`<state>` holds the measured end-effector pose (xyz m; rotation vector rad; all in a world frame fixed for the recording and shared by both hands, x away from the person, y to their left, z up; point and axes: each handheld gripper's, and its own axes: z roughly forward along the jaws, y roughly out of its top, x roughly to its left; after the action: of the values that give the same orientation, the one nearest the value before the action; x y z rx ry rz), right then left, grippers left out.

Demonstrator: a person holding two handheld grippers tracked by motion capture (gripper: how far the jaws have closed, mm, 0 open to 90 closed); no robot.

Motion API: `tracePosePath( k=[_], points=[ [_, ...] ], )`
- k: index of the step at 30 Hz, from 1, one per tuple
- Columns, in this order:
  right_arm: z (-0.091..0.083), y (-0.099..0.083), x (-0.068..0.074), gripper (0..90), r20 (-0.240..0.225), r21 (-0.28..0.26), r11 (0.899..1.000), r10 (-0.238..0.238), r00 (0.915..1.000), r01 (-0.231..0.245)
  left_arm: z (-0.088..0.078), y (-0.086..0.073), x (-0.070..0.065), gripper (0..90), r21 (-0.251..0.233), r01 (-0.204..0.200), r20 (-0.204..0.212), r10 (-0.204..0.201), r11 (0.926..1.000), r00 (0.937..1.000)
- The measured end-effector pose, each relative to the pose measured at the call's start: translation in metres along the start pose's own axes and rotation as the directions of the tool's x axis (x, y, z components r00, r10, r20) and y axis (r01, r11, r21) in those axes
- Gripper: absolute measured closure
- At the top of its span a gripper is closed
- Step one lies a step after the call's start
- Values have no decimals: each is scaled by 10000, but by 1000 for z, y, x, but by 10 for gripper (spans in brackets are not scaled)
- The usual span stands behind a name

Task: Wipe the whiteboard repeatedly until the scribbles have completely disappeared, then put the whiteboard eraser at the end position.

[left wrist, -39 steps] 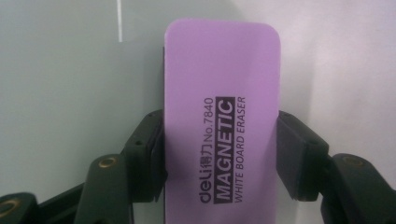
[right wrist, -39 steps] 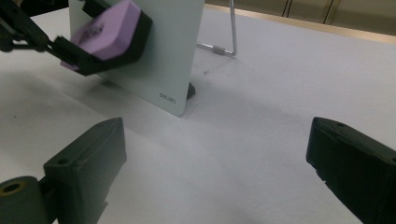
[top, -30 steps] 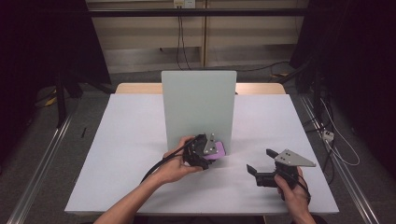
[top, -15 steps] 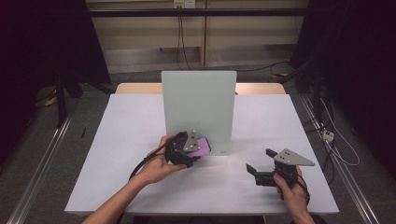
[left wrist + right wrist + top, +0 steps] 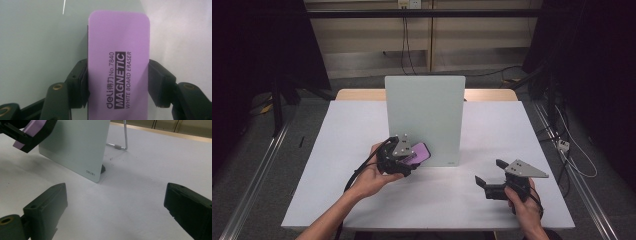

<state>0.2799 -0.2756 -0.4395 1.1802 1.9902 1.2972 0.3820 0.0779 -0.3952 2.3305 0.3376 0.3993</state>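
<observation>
1 eraser (image 5: 118,67) (purple), 1 whiteboard (image 5: 424,117), 2 grippers, 1 table (image 5: 337,150).

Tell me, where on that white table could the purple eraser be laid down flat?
Bare room lies on the table left of the upright board, and between the board's right edge and the table's right side. The front middle, between the left gripper with the eraser and the open right gripper, is tighter.

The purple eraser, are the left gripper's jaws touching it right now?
Touching. In the left gripper view both black pads press the long sides of the purple whiteboard eraser, so the left gripper is clamped on it.
</observation>
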Motion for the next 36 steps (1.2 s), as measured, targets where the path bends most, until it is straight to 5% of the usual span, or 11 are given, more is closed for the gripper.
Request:
tracePosePath(
  k=[10,14,36],
  points=[
    [-1,0,0,49,-22,-14,10000,74,10000,-74,-23,-4,9,409,-494,634,99,-630,9968,9980],
    [0,0,0,49,-10,0,10000,21,10000,-21,-30,-3,11,409,-954,1012,734,-944,9903,9928],
    [0,0,0,48,-144,-21,10000,-89,9999,89,-19,6,-4,409,397,872,1737,-928,9954,9804]
  ],
)
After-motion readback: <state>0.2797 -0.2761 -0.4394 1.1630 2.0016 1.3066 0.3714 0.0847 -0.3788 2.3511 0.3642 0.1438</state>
